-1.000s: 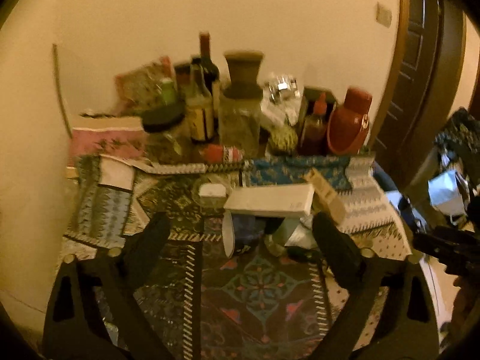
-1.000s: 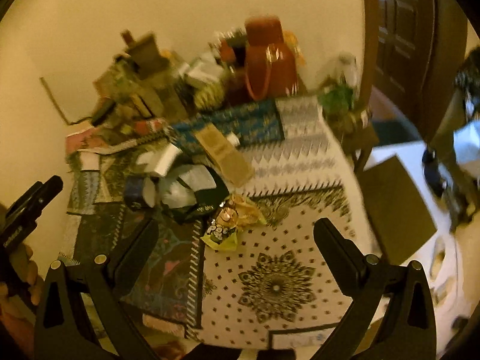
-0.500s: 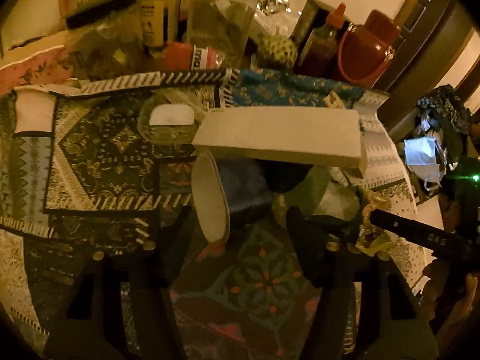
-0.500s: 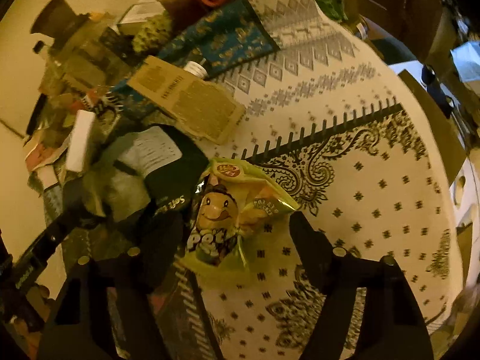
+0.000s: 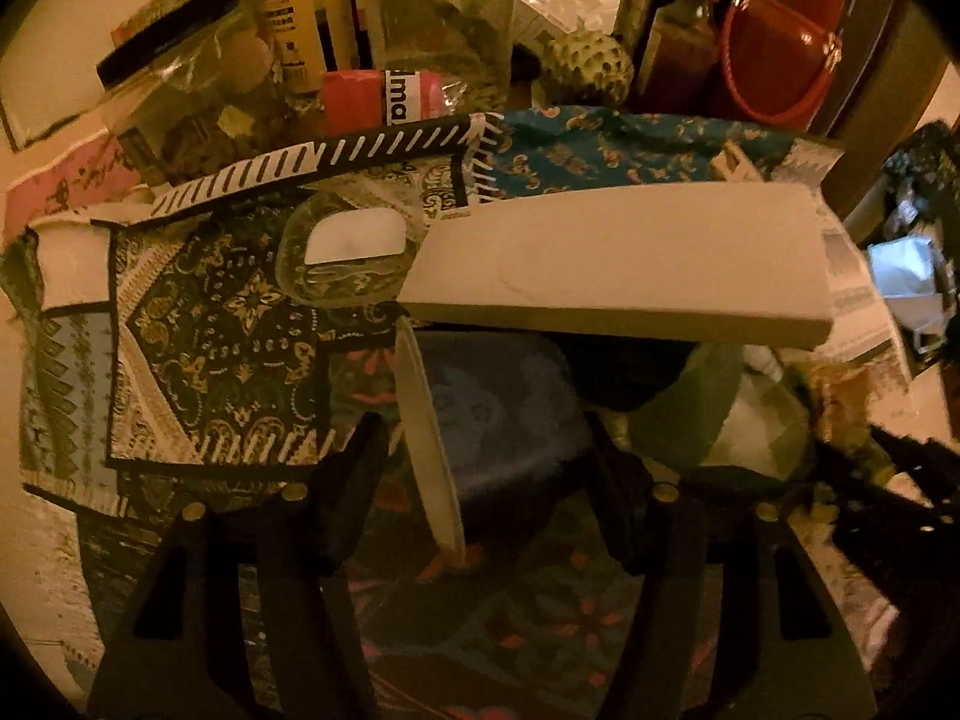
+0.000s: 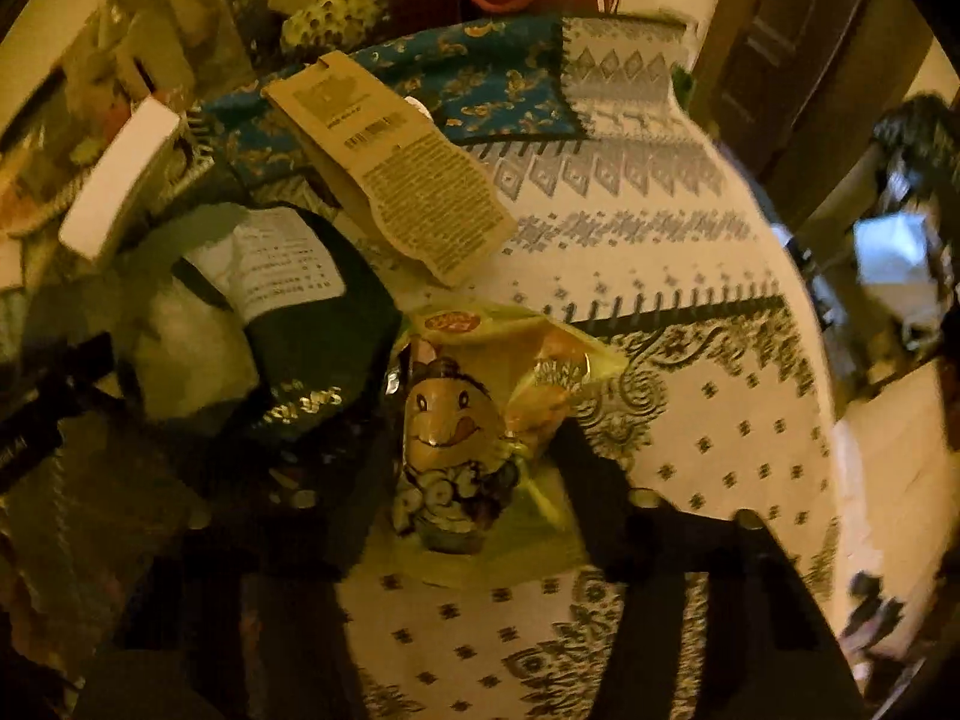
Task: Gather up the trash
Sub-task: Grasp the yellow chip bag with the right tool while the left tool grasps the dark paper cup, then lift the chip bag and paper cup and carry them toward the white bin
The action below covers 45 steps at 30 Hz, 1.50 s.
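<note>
A blue paper cup (image 5: pixel 492 420) lies on its side on the patterned tablecloth, white rim to the left. My left gripper (image 5: pixel 480 450) is open with a finger on each side of it. A long white box (image 5: pixel 624 258) rests across the cup's top. In the right wrist view a yellow snack bag (image 6: pixel 468 414) with a cartoon face lies on the cloth, and my right gripper (image 6: pixel 468 456) is open around it. A dark green wrapper (image 6: pixel 282 312) and a brown card package (image 6: pixel 396 174) lie just beyond.
Jars, bottles and a red jug (image 5: pixel 780 54) crowd the table's far side. A clear lid with a white pad (image 5: pixel 348 252) sits left of the white box (image 6: pixel 120 180). The table edge drops off at right (image 6: pixel 822 396), with a dark door beyond.
Both grippers have moved forward and down toward the table. The left now straddles the blue cup and the right straddles the snack bag. Both finger gaps have narrowed.
</note>
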Tool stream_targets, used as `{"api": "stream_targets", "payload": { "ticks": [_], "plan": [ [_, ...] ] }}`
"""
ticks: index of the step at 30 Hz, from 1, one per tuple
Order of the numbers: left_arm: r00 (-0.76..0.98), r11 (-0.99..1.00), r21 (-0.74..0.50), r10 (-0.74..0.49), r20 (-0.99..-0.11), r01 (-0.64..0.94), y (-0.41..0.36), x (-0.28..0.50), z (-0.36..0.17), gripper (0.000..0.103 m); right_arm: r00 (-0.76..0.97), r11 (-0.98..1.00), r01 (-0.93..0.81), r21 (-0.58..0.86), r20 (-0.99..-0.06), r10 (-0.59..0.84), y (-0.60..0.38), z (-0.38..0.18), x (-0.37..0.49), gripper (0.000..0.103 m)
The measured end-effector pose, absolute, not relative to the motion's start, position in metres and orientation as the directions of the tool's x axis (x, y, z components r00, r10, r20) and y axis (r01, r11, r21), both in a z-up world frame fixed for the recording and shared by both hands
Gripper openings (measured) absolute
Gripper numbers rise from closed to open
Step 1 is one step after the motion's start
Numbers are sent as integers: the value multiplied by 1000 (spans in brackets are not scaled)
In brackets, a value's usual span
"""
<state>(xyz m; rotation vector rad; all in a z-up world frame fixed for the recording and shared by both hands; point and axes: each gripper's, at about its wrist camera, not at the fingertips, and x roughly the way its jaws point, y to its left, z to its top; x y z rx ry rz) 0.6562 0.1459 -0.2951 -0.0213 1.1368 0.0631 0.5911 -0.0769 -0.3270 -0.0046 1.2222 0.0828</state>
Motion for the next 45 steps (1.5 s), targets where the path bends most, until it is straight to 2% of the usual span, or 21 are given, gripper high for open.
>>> {"api": "stream_targets", "payload": {
  "ticks": [2, 3, 6, 9, 16, 23, 32, 39, 45],
  "plan": [
    [416, 997, 33, 58, -908, -66, 146, 657, -297, 54, 347, 997, -64, 41, -936, 61, -80, -327, 591, 30],
    [411, 997, 39, 65, -909, -71, 146, 657, -298, 42, 346, 997, -65, 50, -936, 69, -83, -327, 590, 28],
    [407, 995, 41, 76, -910, -96, 150, 656, -297, 38, 331, 992, -65, 111, -935, 126, -95, -326, 594, 16],
    [422, 994, -2, 44, -906, -108, 154, 650, -288, 31, 312, 986, -53, 158, -935, 167, -109, -324, 595, 15],
    [495, 988, -88, -13, -869, -128, 156, 623, -248, 31, 348, 974, -72, 213, -910, 224, -139, -302, 582, 14],
    [592, 984, -110, -7, -806, -139, 128, 592, -193, 30, 431, 958, -136, 253, -855, 287, -154, -253, 565, 14],
    [722, 981, -108, 40, -691, -158, 71, 527, -117, 30, 569, 929, -276, 246, -737, 364, -188, -181, 530, 14],
    [791, 987, -59, 81, -607, -146, 30, 472, -69, 30, 636, 900, -353, 256, -639, 432, -206, -134, 496, 14],
    [837, 993, -51, 59, -545, -103, 16, 434, -38, 30, 682, 885, -376, 275, -565, 465, -212, -101, 460, 14]
  ]
}}
